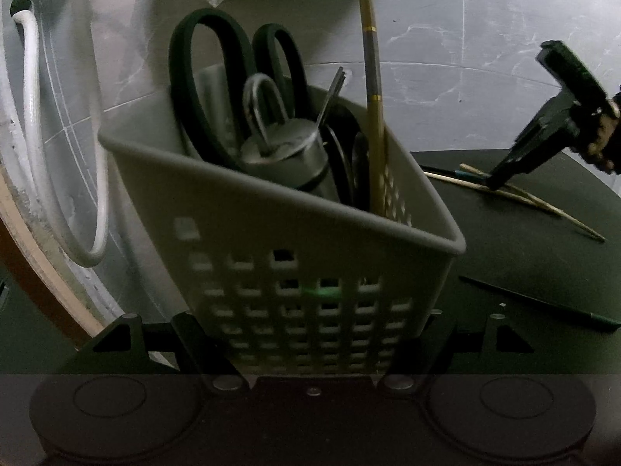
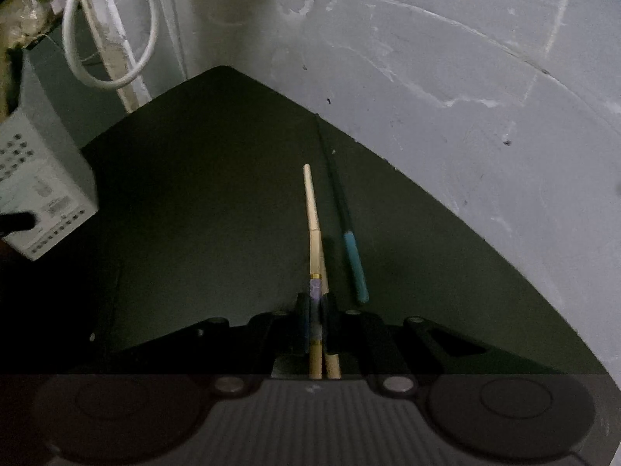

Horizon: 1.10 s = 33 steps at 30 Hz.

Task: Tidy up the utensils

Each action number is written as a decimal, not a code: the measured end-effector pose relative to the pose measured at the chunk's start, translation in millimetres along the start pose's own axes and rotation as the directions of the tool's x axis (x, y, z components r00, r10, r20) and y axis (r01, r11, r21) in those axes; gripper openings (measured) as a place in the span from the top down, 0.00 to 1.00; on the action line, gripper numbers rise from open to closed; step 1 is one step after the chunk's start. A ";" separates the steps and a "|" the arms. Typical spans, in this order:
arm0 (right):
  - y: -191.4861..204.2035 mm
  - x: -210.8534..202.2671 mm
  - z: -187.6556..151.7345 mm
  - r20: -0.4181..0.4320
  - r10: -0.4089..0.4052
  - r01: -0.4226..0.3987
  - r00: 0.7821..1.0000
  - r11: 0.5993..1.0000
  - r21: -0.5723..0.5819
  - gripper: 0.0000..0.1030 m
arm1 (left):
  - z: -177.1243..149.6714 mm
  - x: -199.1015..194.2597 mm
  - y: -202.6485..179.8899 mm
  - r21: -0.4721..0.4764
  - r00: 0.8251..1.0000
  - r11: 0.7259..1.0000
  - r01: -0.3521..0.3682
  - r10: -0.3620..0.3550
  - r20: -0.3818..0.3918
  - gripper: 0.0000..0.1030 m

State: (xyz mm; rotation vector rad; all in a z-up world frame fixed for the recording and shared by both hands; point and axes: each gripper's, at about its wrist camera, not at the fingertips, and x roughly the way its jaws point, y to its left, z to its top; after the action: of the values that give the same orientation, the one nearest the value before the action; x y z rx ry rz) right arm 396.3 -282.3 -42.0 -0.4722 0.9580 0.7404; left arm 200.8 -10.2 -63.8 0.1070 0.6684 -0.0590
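Your right gripper (image 2: pixel 316 310) is pinched shut on a thin pale wooden chopstick with a purple band and gold rings (image 2: pixel 313 233), near its thick end. It is light, stiff and smooth, so it may swing or slip; hold it firmly. A second pale stick (image 2: pixel 333 365) lies just beside it. Next to them on the dark table (image 2: pixel 194 213) lies a black chopstick with a teal end (image 2: pixel 354 264). Your left gripper (image 1: pixel 310 345) squeezes the grey plastic holed basket (image 1: pixel 271 233), tilted, already holding black-handled scissors (image 1: pixel 202 77), a silver padlock (image 1: pixel 279 143) and a matching chopstick (image 1: pixel 373 97).
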 end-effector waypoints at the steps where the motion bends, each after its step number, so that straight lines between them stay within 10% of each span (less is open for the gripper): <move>1: 0.5 4.3 2.7 0.000 -0.009 0.009 1.000 1.000 0.008 0.93 | 0.1 0.3 0.0 0.000 1.000 1.000 0.000 0.000 0.000 0.24; 17: 10.1 14.6 4.1 -0.088 -0.014 0.007 0.996 0.996 -0.084 0.49 | -0.6 3.6 0.4 -0.007 1.000 1.000 0.003 -0.003 -0.001 0.25; 23: 16.1 11.1 0.6 -0.154 -0.008 -0.015 0.988 0.989 -0.147 0.56 | -1.3 2.6 0.4 -0.013 1.000 1.000 0.003 -0.003 0.000 0.25; 25: 15.5 10.7 0.6 -0.156 0.017 -0.033 0.988 0.995 -0.097 0.86 | -1.6 2.7 0.6 -0.015 1.000 1.000 0.003 -0.004 -0.001 0.25; 33: 14.8 14.3 2.0 -0.121 -0.004 0.011 0.993 0.998 0.055 0.86 | -2.6 2.1 1.7 -0.017 1.000 1.000 0.006 -0.006 0.000 0.26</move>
State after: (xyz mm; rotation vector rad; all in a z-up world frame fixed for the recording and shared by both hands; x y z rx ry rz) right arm 391.7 -266.1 -53.9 -0.4761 1.0871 0.6827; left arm 201.0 -8.3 -67.0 0.0887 0.6695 -0.0593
